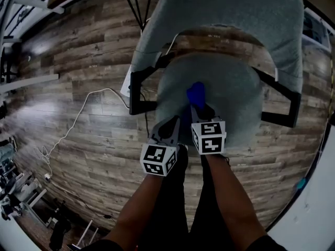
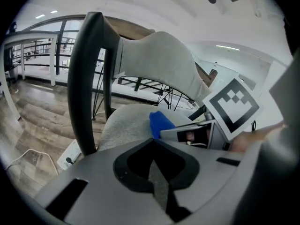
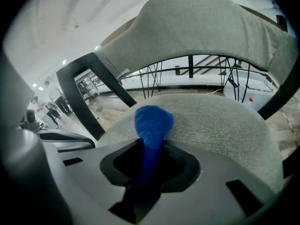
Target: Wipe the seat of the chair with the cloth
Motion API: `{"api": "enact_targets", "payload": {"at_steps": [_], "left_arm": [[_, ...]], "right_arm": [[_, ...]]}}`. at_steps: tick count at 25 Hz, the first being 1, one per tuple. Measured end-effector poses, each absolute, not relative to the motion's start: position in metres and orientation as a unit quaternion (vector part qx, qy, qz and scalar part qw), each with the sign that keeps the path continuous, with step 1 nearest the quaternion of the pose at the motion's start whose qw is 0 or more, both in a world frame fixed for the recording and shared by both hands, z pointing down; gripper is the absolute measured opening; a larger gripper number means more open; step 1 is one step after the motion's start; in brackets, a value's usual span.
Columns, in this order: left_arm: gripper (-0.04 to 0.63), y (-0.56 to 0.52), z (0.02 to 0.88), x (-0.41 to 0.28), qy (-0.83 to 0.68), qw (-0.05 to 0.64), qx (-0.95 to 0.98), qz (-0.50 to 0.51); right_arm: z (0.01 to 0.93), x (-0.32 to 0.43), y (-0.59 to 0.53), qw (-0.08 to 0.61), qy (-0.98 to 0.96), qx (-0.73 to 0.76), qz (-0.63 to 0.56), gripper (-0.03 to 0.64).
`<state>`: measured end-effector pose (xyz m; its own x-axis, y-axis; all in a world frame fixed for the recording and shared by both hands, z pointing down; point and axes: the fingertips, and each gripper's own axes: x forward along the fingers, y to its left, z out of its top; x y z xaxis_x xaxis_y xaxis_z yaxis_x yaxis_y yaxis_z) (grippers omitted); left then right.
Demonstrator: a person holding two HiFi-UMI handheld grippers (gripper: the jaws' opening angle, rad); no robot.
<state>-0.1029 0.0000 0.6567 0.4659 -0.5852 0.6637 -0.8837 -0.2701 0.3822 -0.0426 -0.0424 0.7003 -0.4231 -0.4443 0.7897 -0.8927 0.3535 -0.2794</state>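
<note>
A grey upholstered chair with black arms stands in front of me; its round seat (image 1: 230,95) (image 3: 220,125) (image 2: 124,123) faces up. My right gripper (image 1: 198,107) (image 3: 149,161) is shut on a blue cloth (image 1: 196,93) (image 3: 152,123) (image 2: 161,123), whose bunched end rests on the near middle of the seat. My left gripper (image 1: 171,129) (image 2: 157,172) sits just left of it at the seat's front edge, jaws shut with nothing between them.
Curved grey backrest (image 1: 230,14) rises behind the seat. Black armrests (image 1: 140,90) (image 1: 285,101) flank it. A white cable (image 1: 78,119) and a white power strip (image 2: 70,156) lie on the wooden floor at left. A person's legs stand below the grippers.
</note>
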Motion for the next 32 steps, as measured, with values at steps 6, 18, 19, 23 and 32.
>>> {"api": "enact_targets", "payload": {"at_steps": [6,18,19,23,32], "left_arm": [[0.008,0.0,0.657,-0.084,-0.467,0.374,0.776,0.201],[0.008,0.012,0.661,-0.044,-0.447,0.383,0.78,0.212],[0.008,0.011,0.661,-0.039,-0.445,0.382,0.782,0.213],[0.008,0.009,0.661,-0.024,-0.439,0.379,0.785,0.218],[0.008,0.011,0.66,0.014,-0.423,0.38,0.791,0.225]], "right_arm": [[0.7,-0.022,-0.041,0.31,-0.758,0.447,0.36,0.107],[0.702,0.024,-0.037,0.299,-0.742,0.468,0.376,0.107],[0.702,0.028,-0.037,0.298,-0.741,0.469,0.377,0.107],[0.702,0.045,-0.035,0.295,-0.735,0.477,0.381,0.107],[0.703,0.092,-0.032,0.286,-0.722,0.492,0.395,0.107]]}}
